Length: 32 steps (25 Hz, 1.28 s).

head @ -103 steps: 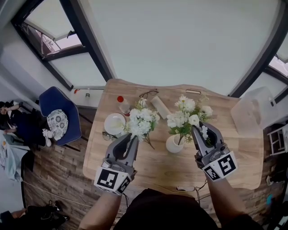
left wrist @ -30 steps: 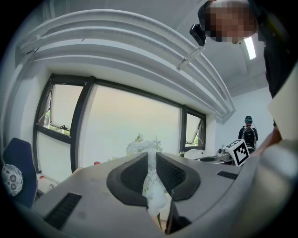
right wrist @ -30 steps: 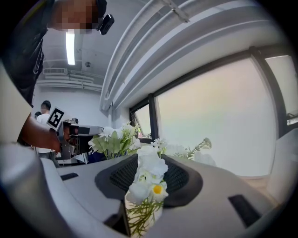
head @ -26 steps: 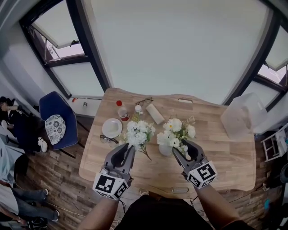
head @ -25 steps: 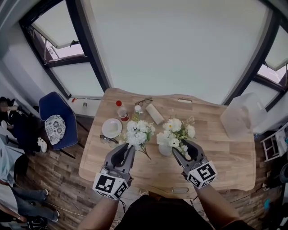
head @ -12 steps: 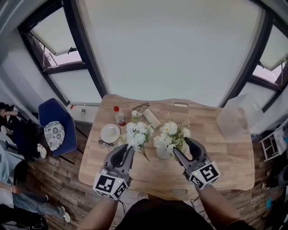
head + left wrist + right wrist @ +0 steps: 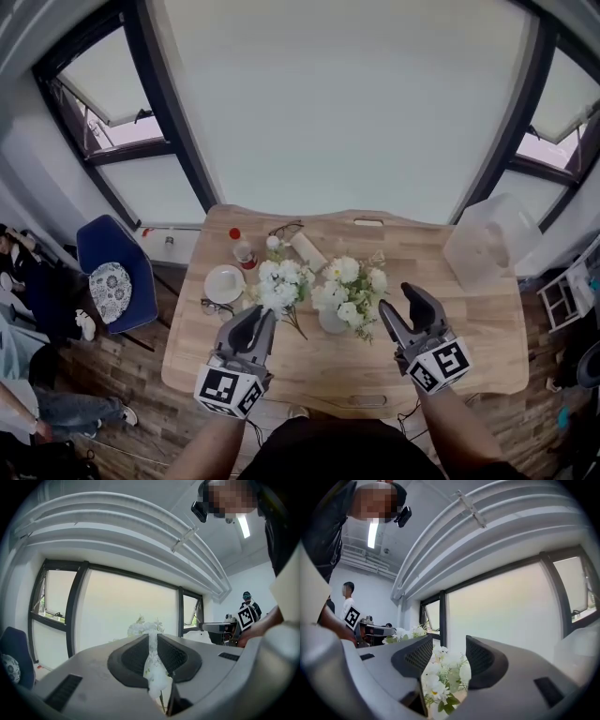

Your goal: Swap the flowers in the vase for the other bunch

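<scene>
The left gripper (image 7: 263, 315) is clenched on a white flower bunch (image 7: 279, 284), its blooms beyond the tips. The right gripper (image 7: 397, 297) has just been opening its jaws and grasps nothing. The vase (image 7: 332, 322) with its mixed white bouquet (image 7: 349, 286) stands just left of them, untouched. To their right the wooden table (image 7: 469, 323) lies bare.

Blue chair (image 7: 112, 272), white plate (image 7: 224, 283), clear plastic bin (image 7: 490, 246)

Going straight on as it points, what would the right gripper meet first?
Probably the flowers in the vase: they show ahead, framed by the right gripper's jaws, which have just been opening and grip nothing; the depth is unclear.
</scene>
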Motion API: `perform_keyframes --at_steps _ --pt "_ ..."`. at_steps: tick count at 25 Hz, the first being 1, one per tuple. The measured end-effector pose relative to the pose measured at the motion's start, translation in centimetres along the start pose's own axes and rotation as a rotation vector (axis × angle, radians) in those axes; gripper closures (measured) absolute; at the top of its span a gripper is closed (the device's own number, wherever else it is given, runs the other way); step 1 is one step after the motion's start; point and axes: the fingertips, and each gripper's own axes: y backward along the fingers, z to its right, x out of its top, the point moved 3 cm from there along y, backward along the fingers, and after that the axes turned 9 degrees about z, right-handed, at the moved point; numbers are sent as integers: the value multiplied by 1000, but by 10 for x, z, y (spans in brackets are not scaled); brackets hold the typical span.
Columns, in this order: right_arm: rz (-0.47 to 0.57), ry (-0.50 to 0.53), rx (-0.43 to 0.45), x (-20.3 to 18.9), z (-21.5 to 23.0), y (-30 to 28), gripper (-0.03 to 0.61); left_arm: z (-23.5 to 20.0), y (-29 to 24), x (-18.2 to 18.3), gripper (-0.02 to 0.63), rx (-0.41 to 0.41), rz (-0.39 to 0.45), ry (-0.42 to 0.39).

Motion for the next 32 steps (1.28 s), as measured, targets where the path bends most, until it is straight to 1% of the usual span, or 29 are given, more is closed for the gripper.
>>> perform_keyframes --at_steps 4,8,12,15,20,32 --pt "5 6 -25 3 11 12 348 0 1 -5 558 8 -14 -3" --pt "2 9 -63 2 20 29 429 2 2 -9 558 7 -22 -6" --pt "-4 -11 -105 -2 31 41 515 7 -2 -11 558 4 -24 -8" --pt "-25 -15 -123 -8 36 47 552 9 -2 -13 558 1 -27 -11" --pt "-40 -14 -152 -12 41 53 553 9 -1 -15 558 5 -32 -10" --pt "-36 -18 -136 -11 37 45 553 8 -1 -13 558 7 -32 -16"
